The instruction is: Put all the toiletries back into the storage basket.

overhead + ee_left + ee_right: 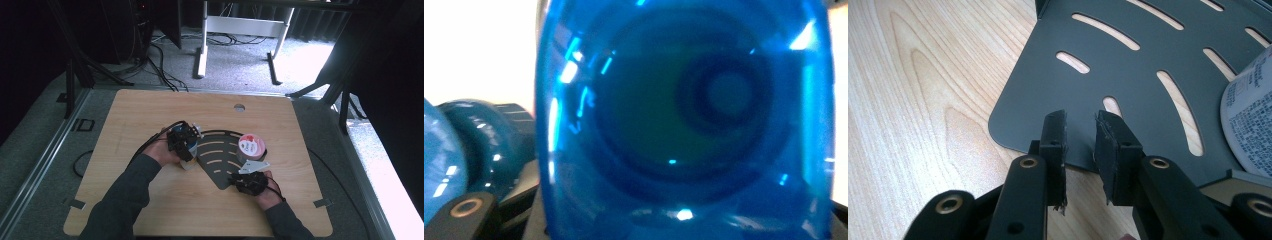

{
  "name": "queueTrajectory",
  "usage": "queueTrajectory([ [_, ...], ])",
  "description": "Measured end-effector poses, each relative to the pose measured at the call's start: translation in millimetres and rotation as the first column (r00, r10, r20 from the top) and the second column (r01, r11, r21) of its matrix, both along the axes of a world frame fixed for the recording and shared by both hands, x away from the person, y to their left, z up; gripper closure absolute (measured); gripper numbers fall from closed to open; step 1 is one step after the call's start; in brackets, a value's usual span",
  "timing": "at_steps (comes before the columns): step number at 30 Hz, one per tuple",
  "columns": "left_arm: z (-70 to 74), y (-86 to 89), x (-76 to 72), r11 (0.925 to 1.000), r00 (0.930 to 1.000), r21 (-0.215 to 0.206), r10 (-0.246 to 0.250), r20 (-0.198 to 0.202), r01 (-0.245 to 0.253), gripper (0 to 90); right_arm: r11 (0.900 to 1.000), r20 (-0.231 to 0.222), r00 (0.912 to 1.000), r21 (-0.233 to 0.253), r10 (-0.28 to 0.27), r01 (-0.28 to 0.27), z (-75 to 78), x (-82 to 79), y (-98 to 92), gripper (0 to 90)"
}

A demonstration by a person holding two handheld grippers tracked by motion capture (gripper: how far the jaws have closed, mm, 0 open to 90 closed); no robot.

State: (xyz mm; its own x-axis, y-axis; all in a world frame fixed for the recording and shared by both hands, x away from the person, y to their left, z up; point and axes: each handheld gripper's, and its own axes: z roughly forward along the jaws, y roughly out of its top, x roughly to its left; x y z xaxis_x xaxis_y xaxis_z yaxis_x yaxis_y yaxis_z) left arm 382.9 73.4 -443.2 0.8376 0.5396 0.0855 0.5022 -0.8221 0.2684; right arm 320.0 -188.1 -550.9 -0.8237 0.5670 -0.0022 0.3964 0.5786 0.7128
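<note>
A pale wooden tabletop (150,115) with rounded corners stands on grey carpet (235,55), with black cables (160,67) trailing across the floor, a white desk frame (240,30) beyond, and dark curtains to both sides. Near the tabletop's middle lies a dark grey fan-shaped metal plate with curved slots (217,155); a round tub with a pink-and-white lid (251,146) sits on its right part. The left gripper (182,142), at the plate's left edge, has a translucent blue plastic bottle (684,120) pressed close before its camera, seemingly between its jaws, though I can't tell for sure. The right gripper (1080,132) hovers over the plate's narrow corner, jaws a narrow gap apart, holding nothing.
</note>
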Motion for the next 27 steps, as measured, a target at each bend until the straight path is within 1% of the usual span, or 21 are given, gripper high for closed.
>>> queueTrajectory([
  [2,0.0,-0.7,-0.5,1.0,1.0,0.007,-0.002,-0.004,0.002,54.1,1.0,0.0,1.0,0.0,0.0,0.0,0.0,0.0,0.0,74.3],
  [4,-0.2,-0.4,-0.3,1.0,1.0,0.005,0.0,-0.006,0.0,54.1,1.0,0.0,1.0,0.0,0.001,-0.001,0.0,-0.2,0.0,74.3],
  [9,1.0,-0.8,-2.3,0.9999,0.9998,0.002,-0.016,-0.015,0.016,55.3,1.0,-0.002,1.0,0.001,0.002,-0.002,0.1,-0.1,-0.1,74.3],
  [13,1.6,-2.9,-6.1,0.9997,0.9994,0.001,-0.023,-0.026,0.023,55.6,1.0,-0.003,1.0,0.001,0.003,-0.003,0.1,-0.1,-0.3,74.2],
  [16,1.4,-3.7,-9.2,0.9996,0.9995,-0.003,-0.028,-0.017,0.028,55.8,1.0,-0.004,1.0,0.001,0.003,-0.003,0.2,-0.2,-0.4,74.2],
  [19,1.2,-3.4,-10.9,0.9995,0.9993,-0.016,-0.026,-0.027,0.026,55.8,1.0,-0.004,1.0,0.001,0.004,-0.004,0.2,-0.2,-0.5,74.2],
  [21,1.4,-3.9,-12.7,0.9994,0.9992,-0.012,-0.034,-0.022,0.034,55.9,1.0,-0.005,1.0,0.002,0.002,-0.002,0.2,-0.4,-0.5,74.2],
  [27,1.6,-7.9,-19.8,0.9983,0.9979,-0.018,-0.056,-0.033,0.056,56.0,1.0,-0.005,1.0,0.001,0.003,-0.003,0.3,-0.3,-0.7,74.2],
])
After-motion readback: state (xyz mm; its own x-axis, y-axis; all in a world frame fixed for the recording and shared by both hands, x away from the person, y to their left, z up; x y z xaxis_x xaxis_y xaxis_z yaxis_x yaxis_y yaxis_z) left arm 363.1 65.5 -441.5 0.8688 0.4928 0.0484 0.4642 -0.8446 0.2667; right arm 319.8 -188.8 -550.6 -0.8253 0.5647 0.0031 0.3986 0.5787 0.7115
